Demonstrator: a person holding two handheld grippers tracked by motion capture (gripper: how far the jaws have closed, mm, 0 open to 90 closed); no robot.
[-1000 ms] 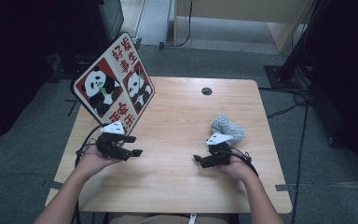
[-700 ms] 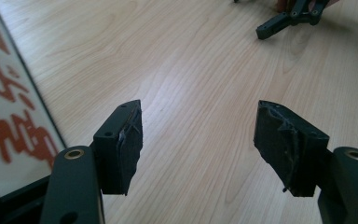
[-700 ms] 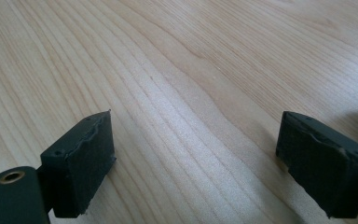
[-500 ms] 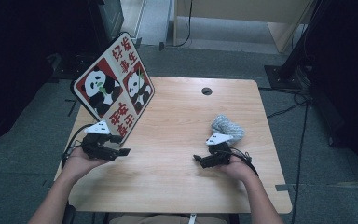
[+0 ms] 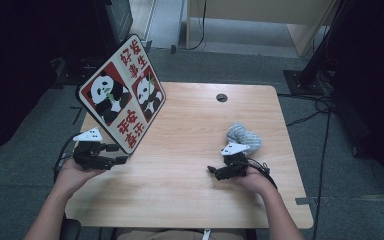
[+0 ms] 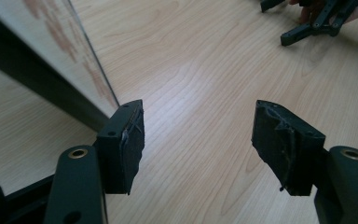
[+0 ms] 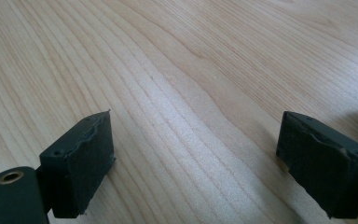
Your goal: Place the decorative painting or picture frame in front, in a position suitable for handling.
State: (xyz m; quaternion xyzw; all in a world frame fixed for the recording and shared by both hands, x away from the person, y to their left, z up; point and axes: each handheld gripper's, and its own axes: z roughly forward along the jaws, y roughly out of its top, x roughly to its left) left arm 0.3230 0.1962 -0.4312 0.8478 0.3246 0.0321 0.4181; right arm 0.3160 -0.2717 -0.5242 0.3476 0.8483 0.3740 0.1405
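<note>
Shifted outward since the earlier frames: left gripper [image 5: 121, 160], now at the left edge of the surface [image 5: 190, 200], just below the panda sign [image 5: 121, 94]. Jaws wide, nothing between, just closed a little. Sign upright and tilted, lower edge just beside the left jaw in the left gripper view. Right gripper [image 5: 213, 171] unmoved, wide, empty, far right of the sign. Grey cloth [image 5: 244, 137] behind it. Likely lining up on the sign.
</note>
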